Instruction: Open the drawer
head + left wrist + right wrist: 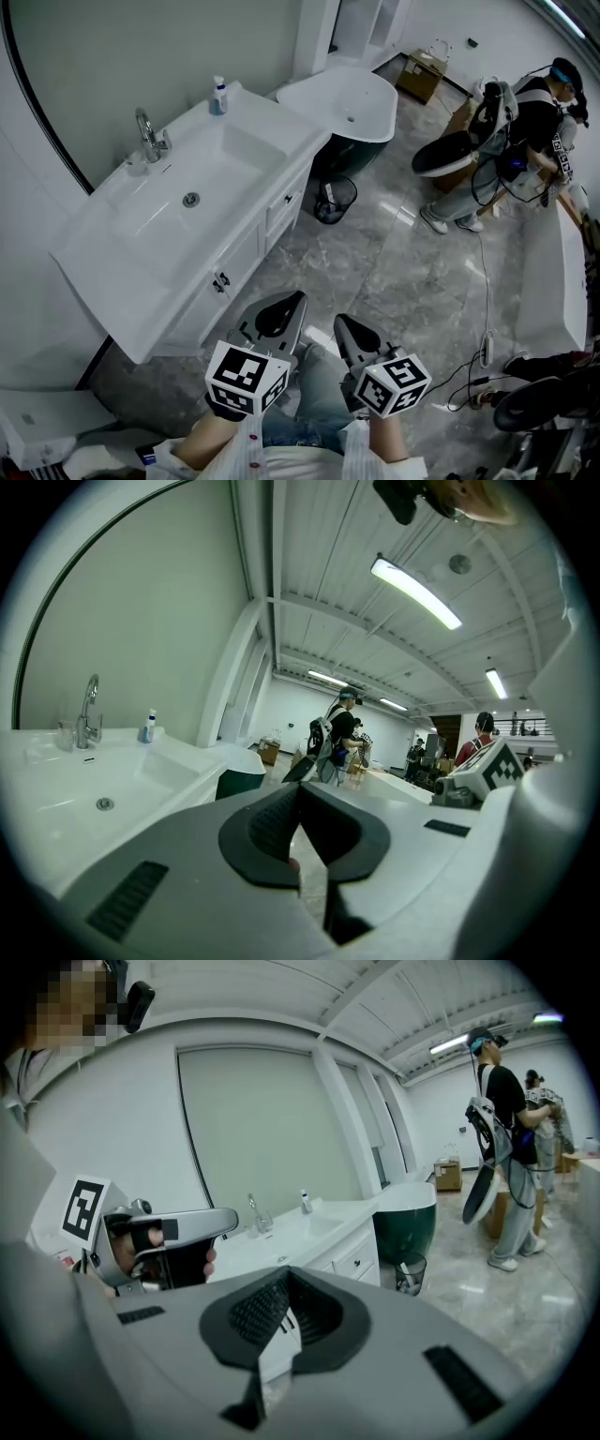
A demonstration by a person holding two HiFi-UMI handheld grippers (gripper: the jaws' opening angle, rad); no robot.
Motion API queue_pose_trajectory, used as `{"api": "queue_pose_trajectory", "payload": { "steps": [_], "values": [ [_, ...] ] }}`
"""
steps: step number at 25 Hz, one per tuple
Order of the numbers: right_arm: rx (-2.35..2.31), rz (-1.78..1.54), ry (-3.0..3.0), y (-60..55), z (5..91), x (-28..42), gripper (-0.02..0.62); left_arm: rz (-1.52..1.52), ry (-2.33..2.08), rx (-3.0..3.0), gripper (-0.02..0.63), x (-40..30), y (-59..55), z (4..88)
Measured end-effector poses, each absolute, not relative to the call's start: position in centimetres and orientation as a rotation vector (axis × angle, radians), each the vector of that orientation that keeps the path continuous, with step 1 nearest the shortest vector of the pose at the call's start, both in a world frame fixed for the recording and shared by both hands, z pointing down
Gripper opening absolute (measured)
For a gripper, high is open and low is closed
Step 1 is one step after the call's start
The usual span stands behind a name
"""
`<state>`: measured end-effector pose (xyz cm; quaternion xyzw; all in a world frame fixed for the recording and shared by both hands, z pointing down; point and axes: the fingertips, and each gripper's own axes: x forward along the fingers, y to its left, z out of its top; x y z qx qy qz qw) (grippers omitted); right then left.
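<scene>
**Item: drawer (284,201).** White front with a small dark handle, at the far end of the vanity (141,281), under the sink (220,155). It is shut.

**Left gripper (292,302).** Jaws pressed together, nothing between them. Held low in front of the person, well apart from the vanity.

**Right gripper (345,328).** Jaws likewise pressed together and empty, just beside the left one.

**Nearby.** Two cupboard doors (230,272) with similar dark handles, closer to the grippers than the drawer. A wire waste basket (335,200) stands on the floor near the drawer end.

**Hazards, as judged.**
- The nearer door handles may be taken by mistake.
- Jaws not spread in time would butt the handle.
- A shallow pinch on so small a handle could slip when pulled.
- The basket may crowd the approach.
</scene>
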<state>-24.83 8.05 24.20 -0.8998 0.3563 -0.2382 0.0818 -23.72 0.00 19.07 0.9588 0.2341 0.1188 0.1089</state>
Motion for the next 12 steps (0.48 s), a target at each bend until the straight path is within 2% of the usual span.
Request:
{"api": "queue_pose_trajectory", "payload": {
  "steps": [12],
  "values": [
    [-2.643, -0.714, 1.216, 8.5, 25.4, -13.9, 0.008, 0.321, 0.503, 2.874, 0.017, -14.1, -0.2, 20.0]
  ]
}}
